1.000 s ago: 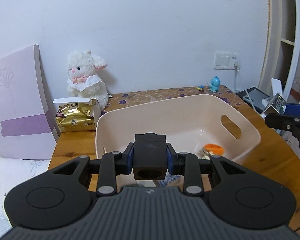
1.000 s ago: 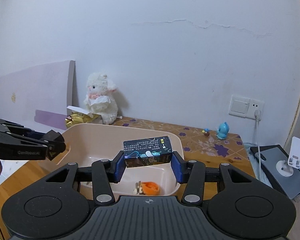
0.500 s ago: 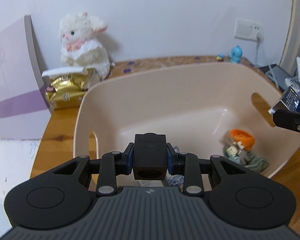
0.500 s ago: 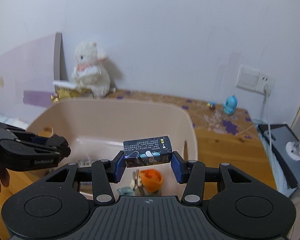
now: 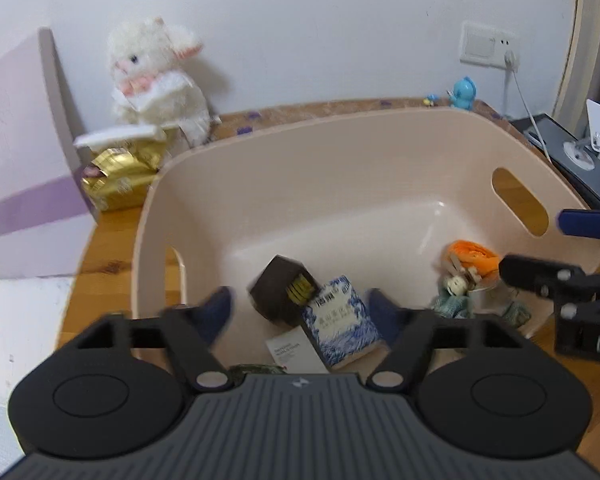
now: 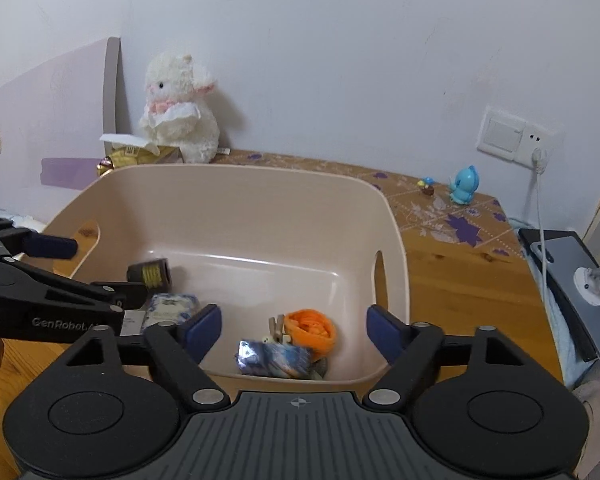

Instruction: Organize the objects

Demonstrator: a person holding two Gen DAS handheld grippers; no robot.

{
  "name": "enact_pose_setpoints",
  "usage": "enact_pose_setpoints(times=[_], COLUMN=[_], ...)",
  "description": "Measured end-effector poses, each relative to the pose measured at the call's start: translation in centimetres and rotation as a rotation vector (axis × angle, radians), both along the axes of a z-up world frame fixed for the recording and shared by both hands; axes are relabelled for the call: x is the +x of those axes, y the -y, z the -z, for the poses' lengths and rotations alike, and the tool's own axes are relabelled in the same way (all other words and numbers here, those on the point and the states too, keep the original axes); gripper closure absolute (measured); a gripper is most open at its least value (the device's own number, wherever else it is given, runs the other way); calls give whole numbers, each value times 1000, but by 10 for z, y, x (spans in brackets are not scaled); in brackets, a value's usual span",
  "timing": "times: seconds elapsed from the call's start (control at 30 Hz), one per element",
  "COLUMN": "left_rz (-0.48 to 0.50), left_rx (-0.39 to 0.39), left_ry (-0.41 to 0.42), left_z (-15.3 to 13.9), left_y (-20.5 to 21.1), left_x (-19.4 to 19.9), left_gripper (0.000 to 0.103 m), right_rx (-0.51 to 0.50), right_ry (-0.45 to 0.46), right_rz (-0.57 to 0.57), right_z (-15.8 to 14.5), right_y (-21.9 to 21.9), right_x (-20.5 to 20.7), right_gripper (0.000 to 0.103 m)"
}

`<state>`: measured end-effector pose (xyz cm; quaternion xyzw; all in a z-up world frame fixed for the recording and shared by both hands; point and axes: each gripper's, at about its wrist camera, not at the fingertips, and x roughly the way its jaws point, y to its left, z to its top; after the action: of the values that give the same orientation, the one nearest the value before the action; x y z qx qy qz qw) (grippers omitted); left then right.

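A beige plastic bin [image 5: 380,148] [image 6: 240,184] stands on the wooden desk. My left gripper [image 5: 300,308] is open over its near left side; the dark box [image 5: 282,290] [image 6: 150,274] lies loose in the bin beside a blue-and-white box [image 5: 340,328] [image 6: 172,308]. My right gripper [image 6: 294,330] is open over the bin's near right side; the dark printed carton [image 6: 274,358] lies in the bin next to an orange item [image 6: 310,330] [image 5: 470,254].
A white plush lamb [image 5: 156,76] [image 6: 180,108] and a gold packet [image 5: 116,176] sit behind the bin. A small blue figurine [image 6: 464,184] stands by the wall. A pink board [image 5: 20,160] leans at the left. A tablet and phone stand [image 6: 580,272] are at the right.
Both grippers have opened over the bin. The dark box has dropped from the left gripper and the printed carton from the right gripper; both now lie in the bin.
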<state>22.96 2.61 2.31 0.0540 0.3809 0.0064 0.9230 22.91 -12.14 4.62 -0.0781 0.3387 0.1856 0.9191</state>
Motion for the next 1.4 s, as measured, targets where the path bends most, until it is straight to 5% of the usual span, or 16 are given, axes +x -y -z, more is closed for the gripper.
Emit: enact_pose_setpoints(times=[0.27, 1.4], left_rz=[-25, -40], left_rx=[-2, -27], left_ry=[46, 129], left_z=[-22, -63], left_y=[-4, 10], left_x=[-25, -193], left_gripper=[14, 14], right_rx=[7, 76], right_ry=[53, 40], right_rz=[6, 81], right_z=[-21, -50], right_y=[7, 70], right_x=[-31, -182], right_gripper=[0, 0])
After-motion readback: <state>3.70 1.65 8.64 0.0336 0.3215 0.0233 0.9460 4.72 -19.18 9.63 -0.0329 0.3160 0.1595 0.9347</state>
